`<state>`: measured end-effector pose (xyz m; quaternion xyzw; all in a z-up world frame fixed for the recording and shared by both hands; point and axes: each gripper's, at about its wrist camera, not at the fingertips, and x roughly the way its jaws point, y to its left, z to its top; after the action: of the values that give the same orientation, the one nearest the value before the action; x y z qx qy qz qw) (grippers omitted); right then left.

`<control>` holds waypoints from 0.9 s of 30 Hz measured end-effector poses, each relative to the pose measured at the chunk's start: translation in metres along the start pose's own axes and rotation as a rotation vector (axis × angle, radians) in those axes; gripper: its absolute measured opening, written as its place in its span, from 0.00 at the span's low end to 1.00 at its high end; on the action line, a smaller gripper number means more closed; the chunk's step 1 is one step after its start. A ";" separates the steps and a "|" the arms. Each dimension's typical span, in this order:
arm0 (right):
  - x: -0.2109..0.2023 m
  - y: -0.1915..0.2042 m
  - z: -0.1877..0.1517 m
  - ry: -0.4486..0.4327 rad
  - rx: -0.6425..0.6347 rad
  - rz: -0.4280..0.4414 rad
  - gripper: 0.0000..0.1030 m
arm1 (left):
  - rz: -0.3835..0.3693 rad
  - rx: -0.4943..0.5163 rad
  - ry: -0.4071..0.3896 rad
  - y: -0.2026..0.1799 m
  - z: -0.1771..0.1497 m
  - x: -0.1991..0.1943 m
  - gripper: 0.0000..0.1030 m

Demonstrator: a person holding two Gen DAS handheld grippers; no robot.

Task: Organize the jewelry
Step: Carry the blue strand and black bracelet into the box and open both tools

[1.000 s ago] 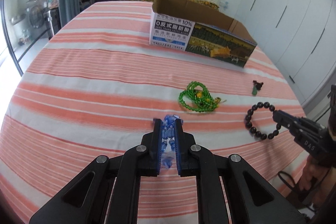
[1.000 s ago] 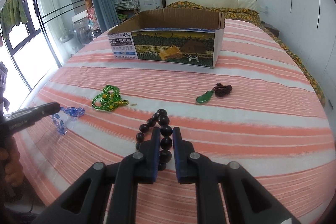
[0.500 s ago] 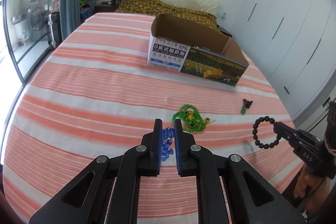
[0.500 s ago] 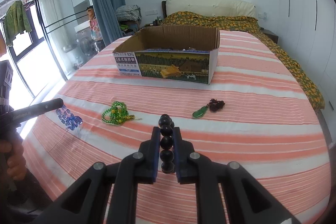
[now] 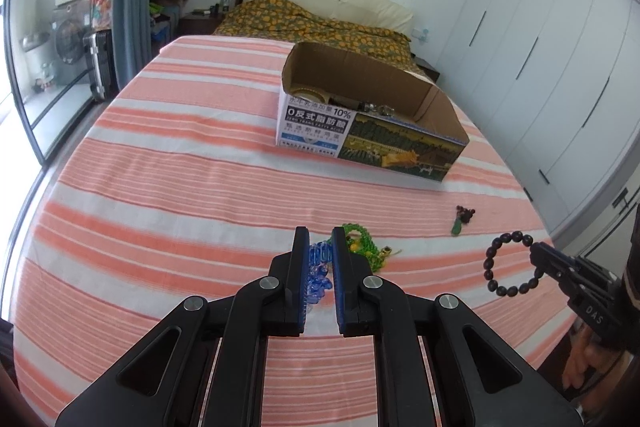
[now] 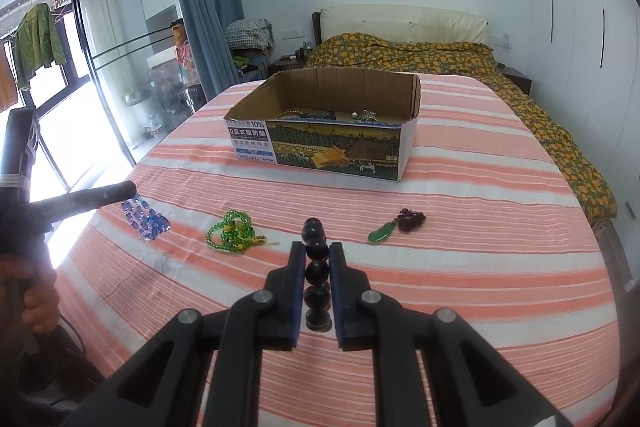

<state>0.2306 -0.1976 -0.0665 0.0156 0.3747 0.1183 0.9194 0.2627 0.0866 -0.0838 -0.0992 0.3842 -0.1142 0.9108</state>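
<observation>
So I've got the cardboard box (image 6: 320, 147) dead ahead on the striped bedspread (image 6: 480, 227). Left gripper (image 5: 318, 259) is pinched on the blue bead bracelet (image 5: 318, 269), right gripper (image 6: 317, 267) clamps the dark bead bracelet (image 6: 316, 271), both airborne. I'd carry them level, clear the rim, then release.

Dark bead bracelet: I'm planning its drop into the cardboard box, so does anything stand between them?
Nothing visible does. The dark bead bracelet hangs in the right gripper above the striped bedspread. The green pendant lies low and off to the right, and the cardboard box is open-topped.
</observation>
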 end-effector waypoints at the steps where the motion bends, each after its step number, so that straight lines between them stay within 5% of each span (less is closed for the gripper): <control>1: 0.000 0.001 0.001 -0.002 -0.002 0.002 0.12 | 0.001 0.000 -0.003 0.000 0.002 -0.001 0.09; 27: -0.009 0.000 0.059 -0.032 -0.083 0.076 0.12 | -0.041 0.014 -0.013 -0.012 0.051 0.006 0.09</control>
<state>0.2658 -0.1965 -0.0178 -0.0064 0.3537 0.1682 0.9201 0.3014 0.0782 -0.0497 -0.1015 0.3756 -0.1347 0.9113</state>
